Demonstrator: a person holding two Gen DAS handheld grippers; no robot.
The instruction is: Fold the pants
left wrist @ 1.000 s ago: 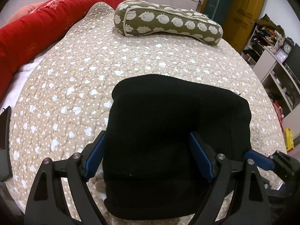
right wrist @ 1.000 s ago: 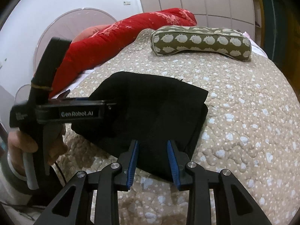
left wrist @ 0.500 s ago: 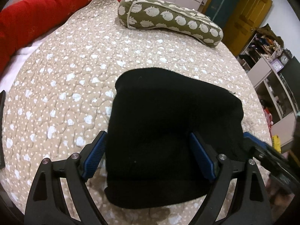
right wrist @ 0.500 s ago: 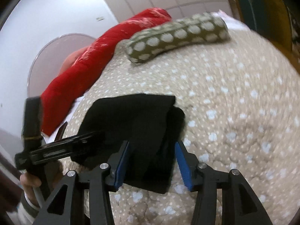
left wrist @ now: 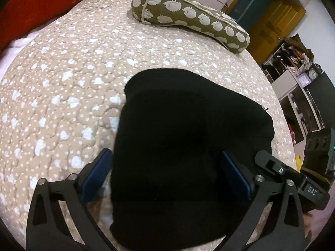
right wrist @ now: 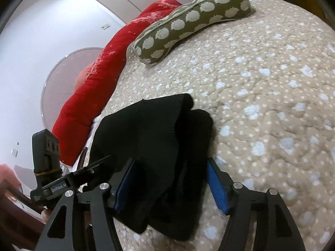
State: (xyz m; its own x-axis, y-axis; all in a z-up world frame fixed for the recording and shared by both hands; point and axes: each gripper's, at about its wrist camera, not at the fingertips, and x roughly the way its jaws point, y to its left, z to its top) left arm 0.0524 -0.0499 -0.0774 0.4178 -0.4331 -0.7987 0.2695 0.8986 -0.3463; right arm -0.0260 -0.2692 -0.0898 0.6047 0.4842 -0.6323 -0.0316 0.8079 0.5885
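The black pants (left wrist: 188, 129) lie folded into a thick stack on the beige quilted bed (left wrist: 73, 67). My left gripper (left wrist: 167, 175) is open, its blue pads wide apart on either side of the stack's near end. In the right wrist view the pants (right wrist: 159, 146) show as stacked layers. My right gripper (right wrist: 169, 184) is open and straddles the near edge of the stack. The right gripper's body also shows at the right of the left wrist view (left wrist: 293, 177), and the left gripper at the left of the right wrist view (right wrist: 62, 179).
An olive bolster pillow with pale spots (left wrist: 188, 18) lies at the far end of the bed. A red duvet (right wrist: 108, 67) runs along the left side. Shelves with clutter and a clock (left wrist: 301, 77) and a yellow door (left wrist: 272, 21) stand at the right.
My right gripper has opened wider and now straddles the stack's edge, and its view has tilted. My left gripper has stayed open over the stack, shifting slightly.
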